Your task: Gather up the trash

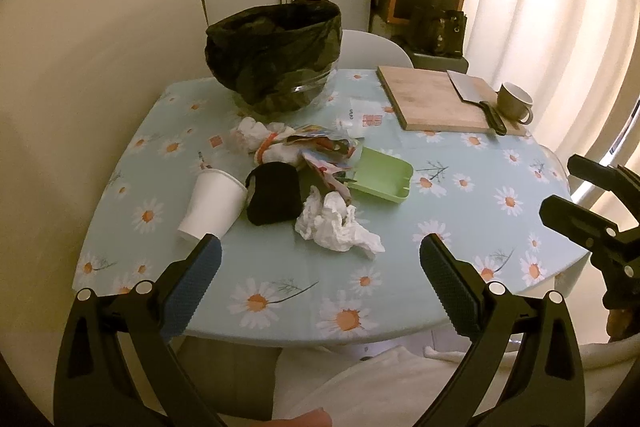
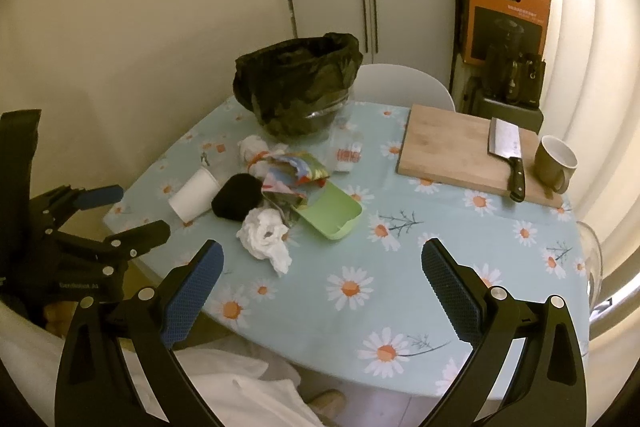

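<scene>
Trash lies in a loose heap near the middle of the tabletop, which wears a pale blue cloth printed with daisies. At the left of the heap a white paper cup lies on its side, open end toward the heap. Just right of it, touching it, sits a black bundle. Behind both, a crumpled white tissue with a red band runs into a tangle of colourful wrappers. On the near side of the heap a larger crumpled white tissue rests against the black bundle. A green tray lies just right of the wrappers, its left end partly under them.

Farther off, behind the heap, stands a clear bin lined with a black bag, its mouth open. A white packet with red print lies flat between the bin and a wooden cutting board at the far right. A cleaver rests on the board's right side, handle toward the near edge. A mug stands just beside the board on the right.

The left tongs hang over the near edge of the tabletop, spread wide and grasping nothing, with the large tissue just beyond them. The right tongs hover over the near right part of the tabletop, likewise released and bare.
</scene>
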### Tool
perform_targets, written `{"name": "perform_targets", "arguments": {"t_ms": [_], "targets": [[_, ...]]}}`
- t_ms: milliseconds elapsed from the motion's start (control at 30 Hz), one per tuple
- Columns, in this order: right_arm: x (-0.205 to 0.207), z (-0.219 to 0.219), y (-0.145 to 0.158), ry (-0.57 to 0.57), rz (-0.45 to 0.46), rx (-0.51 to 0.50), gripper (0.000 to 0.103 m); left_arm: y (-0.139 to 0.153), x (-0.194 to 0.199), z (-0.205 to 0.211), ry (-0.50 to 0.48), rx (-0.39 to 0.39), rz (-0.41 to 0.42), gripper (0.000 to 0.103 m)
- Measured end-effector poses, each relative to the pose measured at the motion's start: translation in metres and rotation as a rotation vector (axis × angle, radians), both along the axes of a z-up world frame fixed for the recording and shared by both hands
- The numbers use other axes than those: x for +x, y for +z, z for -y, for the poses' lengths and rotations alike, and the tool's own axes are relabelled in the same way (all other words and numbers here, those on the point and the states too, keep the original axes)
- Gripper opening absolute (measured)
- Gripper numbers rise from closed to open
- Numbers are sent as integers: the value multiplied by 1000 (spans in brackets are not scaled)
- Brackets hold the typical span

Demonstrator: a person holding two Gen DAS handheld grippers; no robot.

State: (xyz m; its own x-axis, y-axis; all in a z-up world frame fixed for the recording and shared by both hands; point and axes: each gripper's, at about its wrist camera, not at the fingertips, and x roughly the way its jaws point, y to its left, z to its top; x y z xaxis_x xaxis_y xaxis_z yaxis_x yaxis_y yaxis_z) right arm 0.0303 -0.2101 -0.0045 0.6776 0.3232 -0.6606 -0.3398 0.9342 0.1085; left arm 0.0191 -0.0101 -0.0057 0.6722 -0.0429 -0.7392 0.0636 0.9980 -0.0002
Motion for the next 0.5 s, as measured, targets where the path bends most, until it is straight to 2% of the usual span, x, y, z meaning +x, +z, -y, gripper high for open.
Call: {"name": "perform_targets", "arguments": {"t_ms": [133,233,400,500], "targets": [[1,-2,1,4,3,-16,95,0,2,-8,26,1,7,97],[6,6,0,27,-18,32,95,-3,5,-12,37,20,13,97],[14,22,-4,-12,-43,44,95,-10,12,-15,36,65,23,97],[18,33,-6,-59,-45,34,95,-15,16,-20,24,39,3,97]]}}
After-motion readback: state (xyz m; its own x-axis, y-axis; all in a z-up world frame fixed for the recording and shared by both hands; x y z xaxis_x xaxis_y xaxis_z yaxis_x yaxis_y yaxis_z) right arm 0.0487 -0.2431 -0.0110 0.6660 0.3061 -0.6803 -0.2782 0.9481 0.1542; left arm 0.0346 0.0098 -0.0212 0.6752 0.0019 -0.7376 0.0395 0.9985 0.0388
